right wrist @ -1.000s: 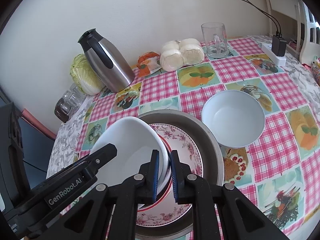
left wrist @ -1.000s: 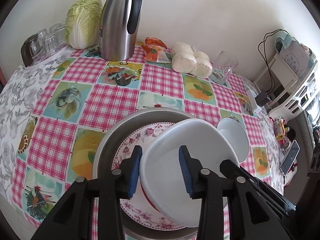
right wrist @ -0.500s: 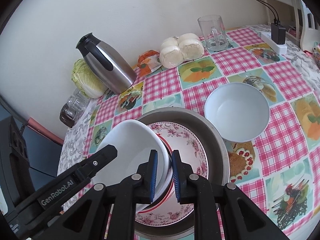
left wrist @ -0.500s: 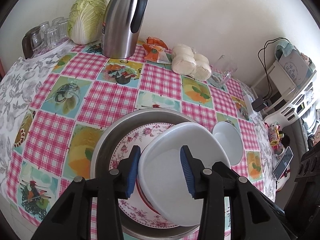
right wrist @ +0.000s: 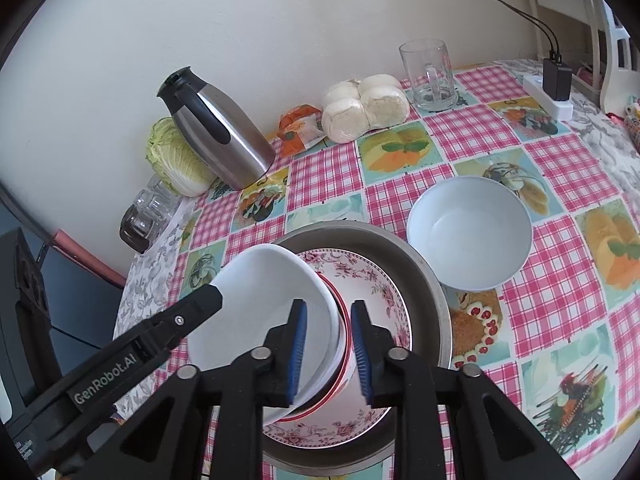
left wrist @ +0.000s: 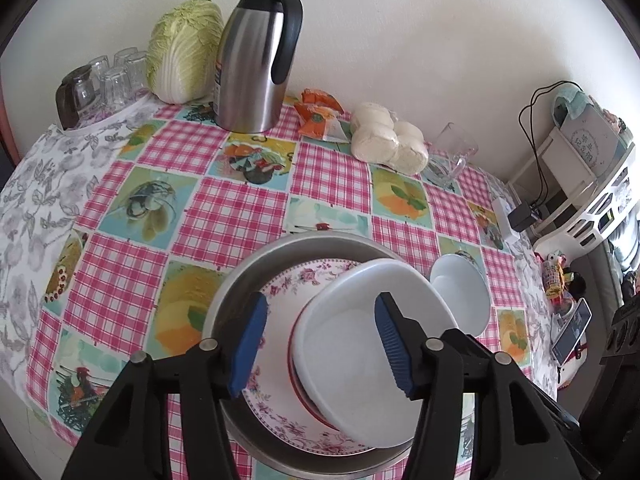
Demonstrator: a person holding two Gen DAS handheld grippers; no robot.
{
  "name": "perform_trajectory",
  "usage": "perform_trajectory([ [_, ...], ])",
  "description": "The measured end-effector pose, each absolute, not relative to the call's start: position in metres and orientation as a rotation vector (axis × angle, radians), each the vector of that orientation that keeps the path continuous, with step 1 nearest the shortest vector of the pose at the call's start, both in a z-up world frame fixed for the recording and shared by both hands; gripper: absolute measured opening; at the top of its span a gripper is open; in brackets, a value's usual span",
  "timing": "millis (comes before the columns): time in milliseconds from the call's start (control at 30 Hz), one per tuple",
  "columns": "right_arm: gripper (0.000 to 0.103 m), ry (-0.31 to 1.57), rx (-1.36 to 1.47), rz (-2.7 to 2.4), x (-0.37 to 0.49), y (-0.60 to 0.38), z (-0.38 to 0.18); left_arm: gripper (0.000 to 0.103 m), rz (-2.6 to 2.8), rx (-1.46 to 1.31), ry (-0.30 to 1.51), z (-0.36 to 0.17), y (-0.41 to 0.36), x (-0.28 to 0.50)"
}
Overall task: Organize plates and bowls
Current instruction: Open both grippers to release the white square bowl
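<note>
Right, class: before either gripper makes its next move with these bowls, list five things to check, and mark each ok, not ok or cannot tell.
1. Left gripper open: ok.
2. Right gripper open, one jaw on each side of the top white bowl rim: ok.
3. Top white bowl nested in the red-rimmed bowl: ok; seated level: cannot tell.
4. Floral plate inside the metal basin: ok.
5. Second white bowl stacked: not ok, it stands on the tablecloth beside the basin.
</note>
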State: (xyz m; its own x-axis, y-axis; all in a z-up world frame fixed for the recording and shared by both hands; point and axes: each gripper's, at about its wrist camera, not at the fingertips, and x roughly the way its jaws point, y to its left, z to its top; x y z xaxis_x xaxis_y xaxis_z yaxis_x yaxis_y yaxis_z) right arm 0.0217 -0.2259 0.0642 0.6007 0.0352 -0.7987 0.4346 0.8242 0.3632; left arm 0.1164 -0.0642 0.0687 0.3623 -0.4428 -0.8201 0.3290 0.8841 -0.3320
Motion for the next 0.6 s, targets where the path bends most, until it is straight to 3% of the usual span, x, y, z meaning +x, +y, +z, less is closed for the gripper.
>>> perform_trajectory([
  [67,0.028,0.904,0.555,-0.256,0.021,-0.225,0.068,0.066,-0.473,-0.108,1.080,0.072,-0.060,0.117],
  [100,0.034,0.902,0.546,-0.261,0.021,-0.225,0.069,0.068,-0.457,-0.100,1.075,0.073,-0.058,0.118],
  [200,0.065,0.902,0.509,-0.290,0.020,-0.224,0.071,0.070,-0.419,-0.078,1.070,0.073,-0.050,0.120],
  [233,0.070,0.904,0.499,-0.301,0.021,-0.224,0.071,0.071,-0.408,-0.072,1.071,0.072,-0.048,0.122],
  [333,0.074,0.916,0.477,-0.316,0.022,-0.225,0.069,0.082,-0.342,-0.043,1.067,0.068,-0.038,0.126],
  [500,0.080,0.920,0.467,-0.317,0.022,-0.226,0.067,0.082,-0.281,-0.036,1.051,0.067,-0.023,0.131],
  [600,0.091,0.918,0.471,-0.326,0.022,-0.227,0.066,0.086,-0.235,-0.002,1.035,0.066,-0.020,0.133],
])
